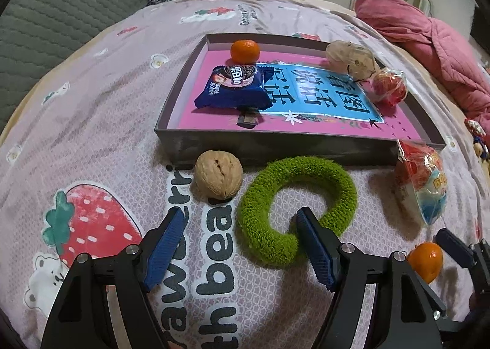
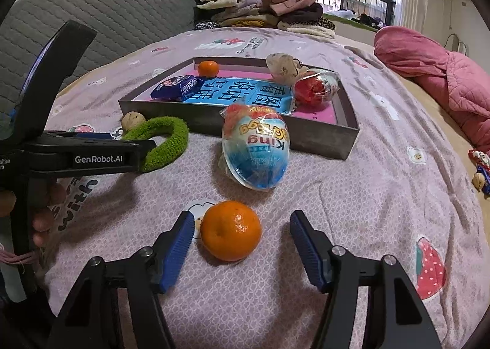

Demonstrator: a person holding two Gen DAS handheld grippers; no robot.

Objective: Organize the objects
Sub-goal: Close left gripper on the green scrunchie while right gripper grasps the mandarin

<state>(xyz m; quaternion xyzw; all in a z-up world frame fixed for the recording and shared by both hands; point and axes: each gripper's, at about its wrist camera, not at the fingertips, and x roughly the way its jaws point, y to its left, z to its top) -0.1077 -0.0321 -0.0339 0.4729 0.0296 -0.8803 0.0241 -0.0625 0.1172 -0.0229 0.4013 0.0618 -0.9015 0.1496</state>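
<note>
A grey box tray with a pink and blue book inside lies on the bed. In it are a tangerine, a blue cookie packet, a walnut in wrap and a red toy egg. My left gripper is open; its right finger sits inside a green fuzzy ring, with a walnut just ahead. My right gripper is open around a tangerine on the bedsheet. A wrapped toy egg lies ahead of it.
A pile of folded clothes sits at the far end of the bed. A pink quilted jacket lies at the right. A grey headboard runs along the left. A small toy lies at the right edge.
</note>
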